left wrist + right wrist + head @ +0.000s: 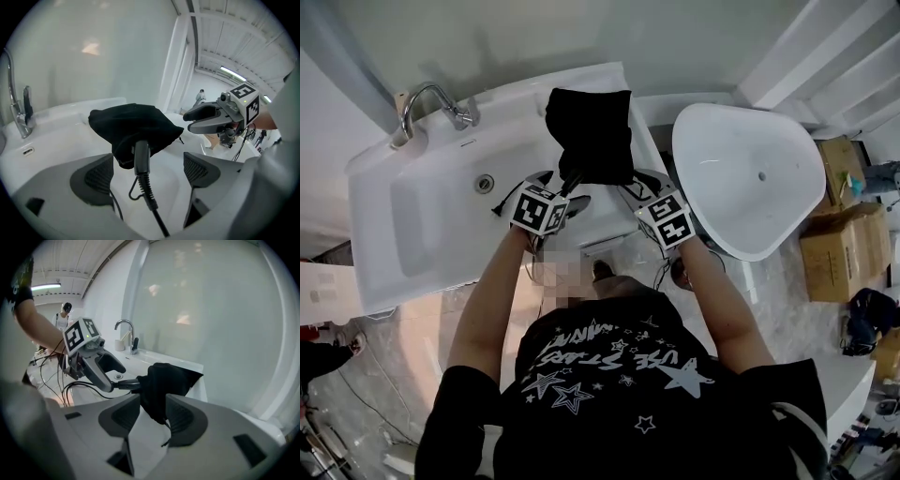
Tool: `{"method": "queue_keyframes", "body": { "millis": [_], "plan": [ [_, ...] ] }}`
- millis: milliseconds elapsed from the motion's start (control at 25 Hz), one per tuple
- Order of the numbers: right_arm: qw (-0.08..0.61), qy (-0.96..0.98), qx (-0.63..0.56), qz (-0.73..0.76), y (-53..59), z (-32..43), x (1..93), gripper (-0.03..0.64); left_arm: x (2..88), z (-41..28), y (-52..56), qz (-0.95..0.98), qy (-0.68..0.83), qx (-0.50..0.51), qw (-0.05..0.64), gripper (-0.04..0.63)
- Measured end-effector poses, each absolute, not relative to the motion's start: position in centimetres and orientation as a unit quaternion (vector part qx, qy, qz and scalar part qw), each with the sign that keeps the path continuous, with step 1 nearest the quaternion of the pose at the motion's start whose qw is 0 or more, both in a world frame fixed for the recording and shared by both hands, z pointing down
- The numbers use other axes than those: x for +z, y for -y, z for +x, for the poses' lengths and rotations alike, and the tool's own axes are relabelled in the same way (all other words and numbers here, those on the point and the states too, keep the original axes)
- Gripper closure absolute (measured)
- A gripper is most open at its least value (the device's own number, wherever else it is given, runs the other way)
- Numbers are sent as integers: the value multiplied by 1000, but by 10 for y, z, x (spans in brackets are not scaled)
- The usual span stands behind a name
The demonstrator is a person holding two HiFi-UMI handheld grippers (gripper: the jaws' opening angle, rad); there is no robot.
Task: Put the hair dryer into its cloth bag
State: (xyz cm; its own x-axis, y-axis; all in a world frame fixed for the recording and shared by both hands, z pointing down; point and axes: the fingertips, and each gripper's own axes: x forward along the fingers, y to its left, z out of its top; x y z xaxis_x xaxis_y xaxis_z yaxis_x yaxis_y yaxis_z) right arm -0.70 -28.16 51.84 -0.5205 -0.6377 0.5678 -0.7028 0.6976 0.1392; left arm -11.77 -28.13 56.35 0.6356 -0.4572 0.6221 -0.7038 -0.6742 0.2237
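A black cloth bag [589, 131] lies on the right ledge of the white washbasin [412, 187]. The hair dryer is inside it; only its grey handle end [141, 157] and black cord [152, 201] stick out toward me. My left gripper [561, 190] is open, its pads standing apart on either side of the handle [124, 384] without touching it. At the bag's right edge my right gripper [637, 185] is also open. In the right gripper view the bag [166, 378] hangs just beyond the right gripper [153, 416], and in the left gripper view the bag [131, 126] sits beyond the left gripper [147, 171].
A chrome tap [427, 98] stands at the basin's back left, with the drain [485, 183] below it. A large white tub [750, 178] sits to the right, cardboard boxes [844, 234] beyond it. Cables trail on the floor.
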Motion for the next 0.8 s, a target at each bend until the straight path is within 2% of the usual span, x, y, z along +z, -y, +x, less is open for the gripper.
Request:
{"method": "queue_keyframes", "body": {
  "millis": [240,440,680,720,800],
  "plan": [
    [256,858,59,442,273,-10,494,492,532,-149,264,884,356,222,206,140],
    [230,850,41,473,260,-14,472,598,509,-174,250,886,385,174,191,141],
    [188,862,30,470,248,-30,450,609,483,-190,223,880,418,129,184,146],
    [187,865,29,465,246,-32,448,611,480,-192,217,878,424,126,181,179],
    [190,872,25,450,244,-36,446,611,474,-195,207,873,441,120,172,290]
  ]
}}
